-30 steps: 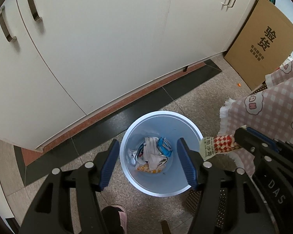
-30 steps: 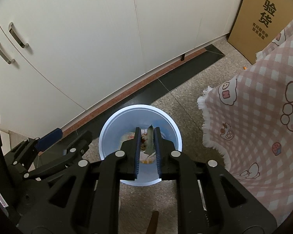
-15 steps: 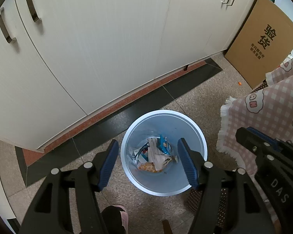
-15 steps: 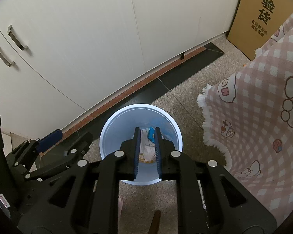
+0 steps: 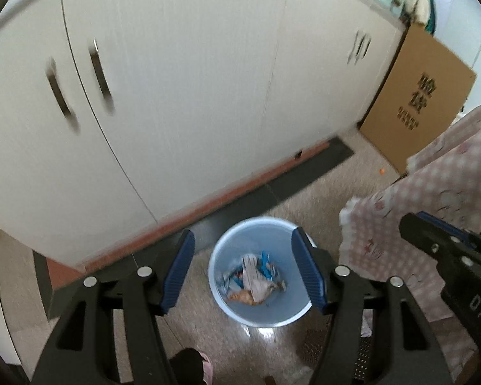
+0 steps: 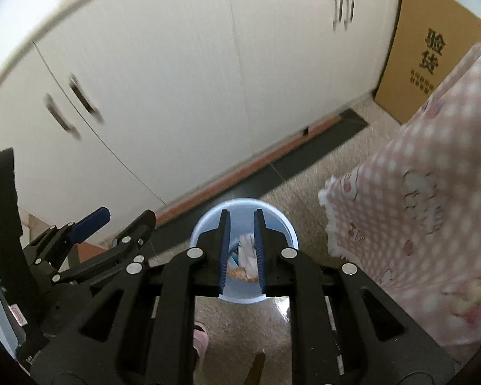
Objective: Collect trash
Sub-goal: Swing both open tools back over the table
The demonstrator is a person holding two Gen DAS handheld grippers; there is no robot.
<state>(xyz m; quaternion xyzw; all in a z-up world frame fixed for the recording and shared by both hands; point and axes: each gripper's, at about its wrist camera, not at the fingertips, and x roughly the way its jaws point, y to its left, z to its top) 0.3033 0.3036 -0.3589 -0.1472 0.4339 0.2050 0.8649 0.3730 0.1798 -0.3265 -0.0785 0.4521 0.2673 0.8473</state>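
Observation:
A pale blue bin stands on the speckled floor by the white cabinets, with crumpled wrappers lying in its bottom. My left gripper hangs high above it, open, its blue pads framing the bin with nothing between them. At the right edge of that view shows the tip of my right gripper. In the right wrist view my right gripper is over the bin with only a narrow gap between its pads. It holds nothing, and the wrappers show through the gap. My left gripper sits at the left.
White cabinet doors run behind the bin. A cardboard box leans at the right. A pink checked cloth hangs close beside the bin. A pink slipper is on the floor below the grippers.
Both grippers have risen away from the bin, which looks smaller now. The red-checked wrapper that the right gripper held a second ago is gone from its pads.

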